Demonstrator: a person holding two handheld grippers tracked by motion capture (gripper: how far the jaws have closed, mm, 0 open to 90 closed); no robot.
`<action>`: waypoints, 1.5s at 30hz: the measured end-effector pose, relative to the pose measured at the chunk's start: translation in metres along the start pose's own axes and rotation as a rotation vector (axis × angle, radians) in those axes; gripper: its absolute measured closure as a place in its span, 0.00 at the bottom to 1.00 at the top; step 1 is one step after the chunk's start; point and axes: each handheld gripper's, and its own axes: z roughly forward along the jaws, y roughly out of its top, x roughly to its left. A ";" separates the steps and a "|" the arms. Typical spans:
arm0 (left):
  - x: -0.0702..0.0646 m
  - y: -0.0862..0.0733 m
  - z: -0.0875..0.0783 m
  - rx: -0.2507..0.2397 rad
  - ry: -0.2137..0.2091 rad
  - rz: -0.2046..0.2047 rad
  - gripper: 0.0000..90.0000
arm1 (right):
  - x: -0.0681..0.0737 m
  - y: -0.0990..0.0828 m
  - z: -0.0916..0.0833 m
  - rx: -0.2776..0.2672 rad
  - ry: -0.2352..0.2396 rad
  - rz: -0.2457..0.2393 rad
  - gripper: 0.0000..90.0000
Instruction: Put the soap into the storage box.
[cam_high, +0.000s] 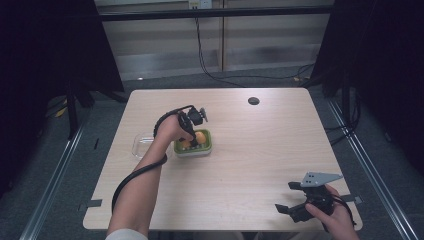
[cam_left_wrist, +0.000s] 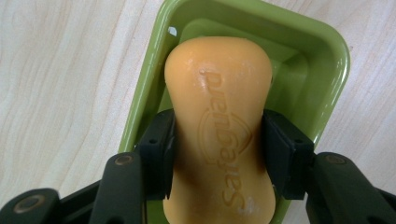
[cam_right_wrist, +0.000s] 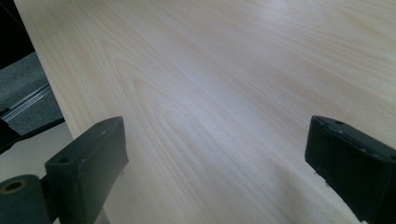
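Black fingers (cam_left_wrist: 156, 154), brass-coloured pivot screws, grey three-cornered plate (cam_high: 320, 177)

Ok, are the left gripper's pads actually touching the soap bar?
Touching. In the left gripper view, both pads press flat against the narrow waist of the orange soap bar, with no gap either side, above the green dish.

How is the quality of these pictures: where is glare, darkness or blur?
High view: dark at both sides, table evenly lit. Left gripper view: sharp, small glare on the green dish rim, the soap bar lettering readable. Right gripper view: the near jaws slightly soft, a pale sheen on the wood.
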 end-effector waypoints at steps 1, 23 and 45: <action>0.000 0.000 0.001 -0.002 0.001 0.003 0.55 | 0.000 0.000 0.000 0.000 0.000 0.000 0.06; 0.001 -0.003 0.004 -0.002 0.000 0.003 0.55 | 0.001 0.000 0.000 0.006 0.002 0.002 0.06; 0.003 -0.007 -0.006 -0.031 -0.030 -0.071 0.49 | 0.002 0.001 0.001 0.010 0.002 0.001 0.06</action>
